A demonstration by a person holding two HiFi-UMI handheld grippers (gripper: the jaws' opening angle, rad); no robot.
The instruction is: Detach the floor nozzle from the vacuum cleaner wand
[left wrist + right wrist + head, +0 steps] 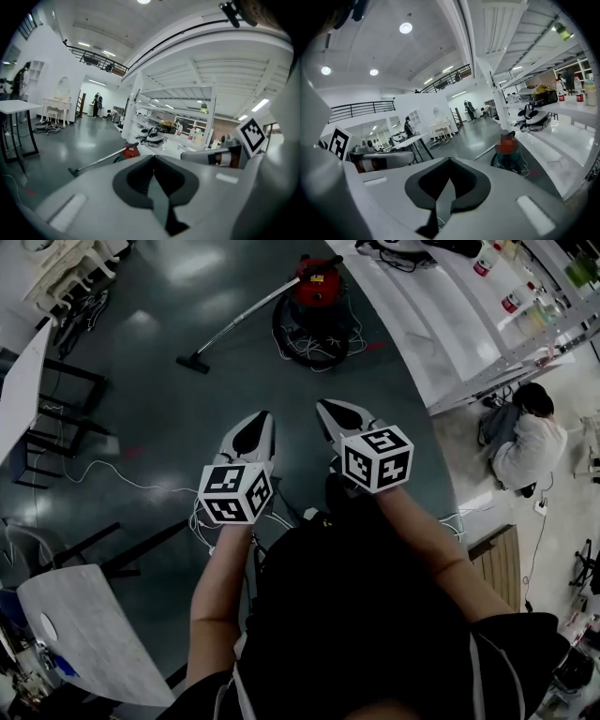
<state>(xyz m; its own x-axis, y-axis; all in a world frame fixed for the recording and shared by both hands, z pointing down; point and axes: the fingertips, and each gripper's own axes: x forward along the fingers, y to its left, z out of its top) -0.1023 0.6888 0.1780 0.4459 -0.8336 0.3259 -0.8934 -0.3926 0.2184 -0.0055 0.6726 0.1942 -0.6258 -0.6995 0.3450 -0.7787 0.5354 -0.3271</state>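
Well, both my left claw (261, 423) and right claw (330, 411) are pressed together and empty, well apart from the floor nozzle (194, 363) lying on the floor ahead. I should close in, part both, then steady the wand (246, 317) while pulling the nozzle off.

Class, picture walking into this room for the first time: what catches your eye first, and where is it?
A red canister vacuum cleaner stands far off on the dark glossy floor, its long silver wand slanting left to a black floor nozzle. Nearer the camera, the left gripper and right gripper, both shut and empty, point toward it.
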